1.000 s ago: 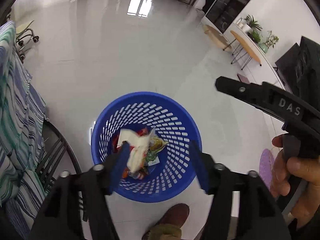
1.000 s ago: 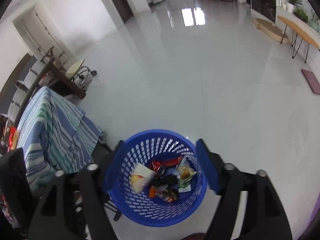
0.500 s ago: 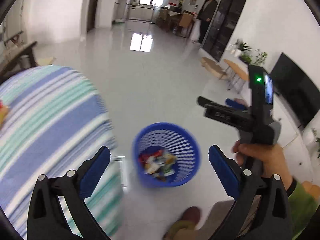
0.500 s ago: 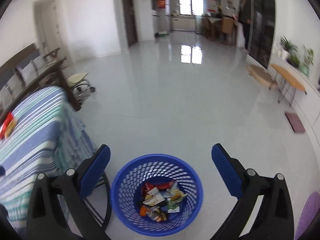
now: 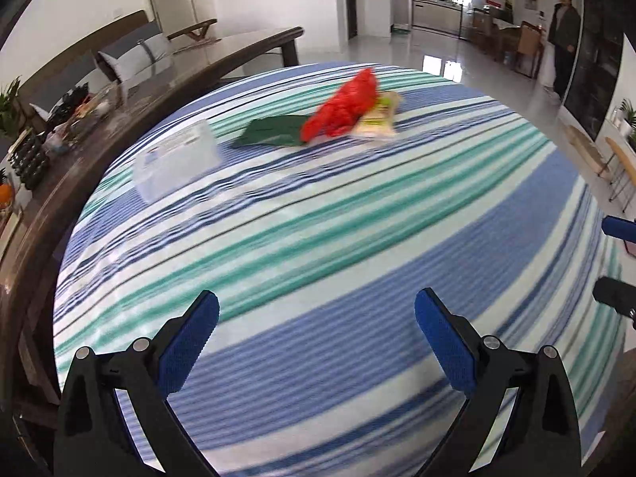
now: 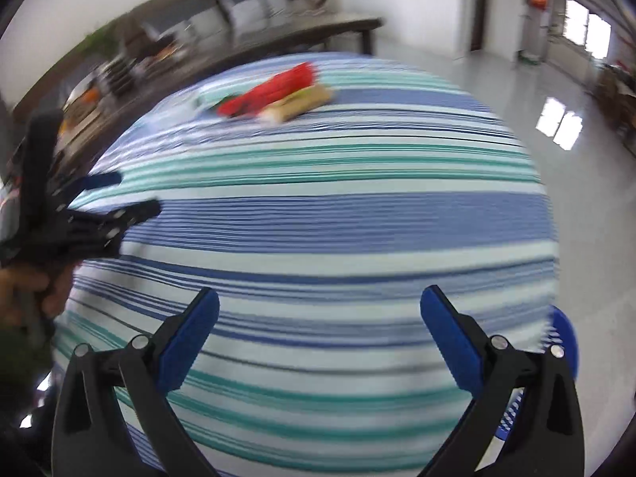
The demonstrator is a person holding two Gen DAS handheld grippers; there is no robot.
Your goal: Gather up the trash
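Trash lies at the far side of a striped tablecloth [image 5: 318, 238]: a red plastic bag [image 5: 346, 105], a yellow-tan snack packet [image 5: 379, 119], a dark green wrapper [image 5: 272, 132] and a clear plastic box [image 5: 177, 159]. My left gripper [image 5: 317, 332] hangs open over the near part of the cloth, nothing between its blue pads. My right gripper [image 6: 319, 332] is open and empty too, above the same cloth [image 6: 338, 218]. The red bag [image 6: 274, 89] and tan packet [image 6: 302, 101] look blurred there. The blue basket [image 6: 562, 334] peeks out at the table's right edge.
A dark wooden table [image 5: 131, 91] with clutter and a sofa [image 5: 131, 51] stand behind the cloth. A person [image 5: 562, 35] stands far back on the glossy floor. The left gripper [image 6: 99, 206] and the hand holding it show at the right view's left edge.
Both grippers swung up and away from the blue basket to the striped table. Their jaws spread wider. The white wrapper seen at the left gripper lies in the basket.
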